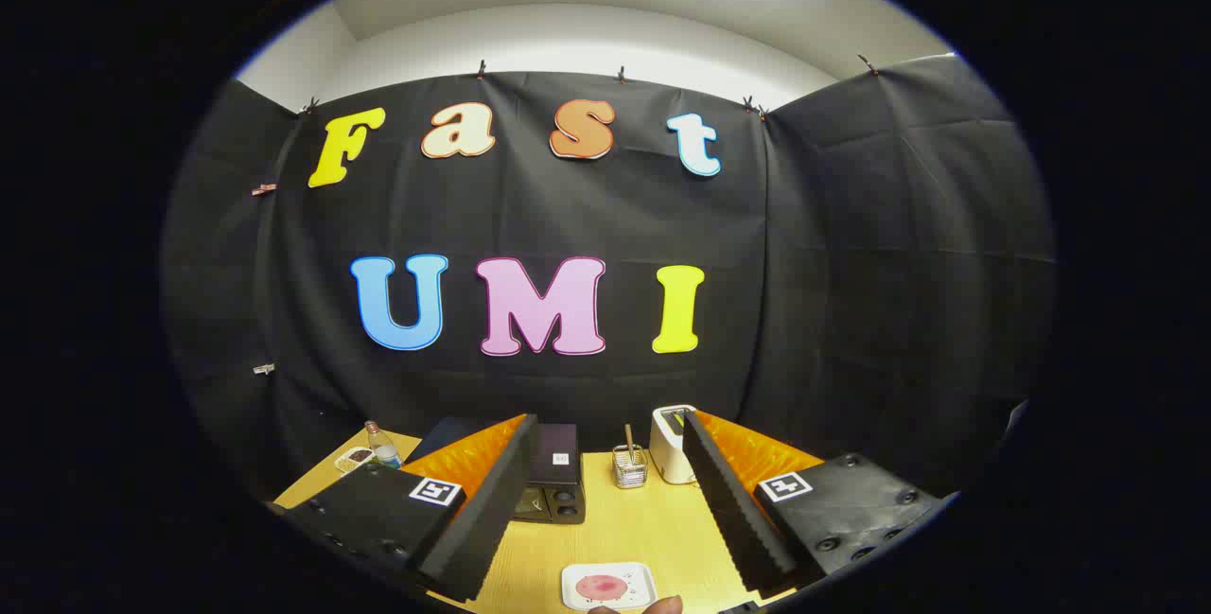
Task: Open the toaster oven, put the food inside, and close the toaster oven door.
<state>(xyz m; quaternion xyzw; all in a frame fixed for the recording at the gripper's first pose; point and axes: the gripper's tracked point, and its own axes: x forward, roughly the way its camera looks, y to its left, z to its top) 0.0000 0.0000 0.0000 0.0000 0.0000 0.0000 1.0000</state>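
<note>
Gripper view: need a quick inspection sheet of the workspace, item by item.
Surface: light wooden table, bare between the fingers.
Job's things: dark toaster oven at the back behind the left finger, door state hard to tell; white square plate with a pink round food item near the tool, between the fingers.
Clutter: wire holder with a stick; white appliance; small bottle and a small dish at the far left.
Tool: tool open, holding nothing, fingers spread above the table.
Cables: nothing seen.
Surroundings: black cloth booth wall; fingertip of a person beside the plate.
</note>
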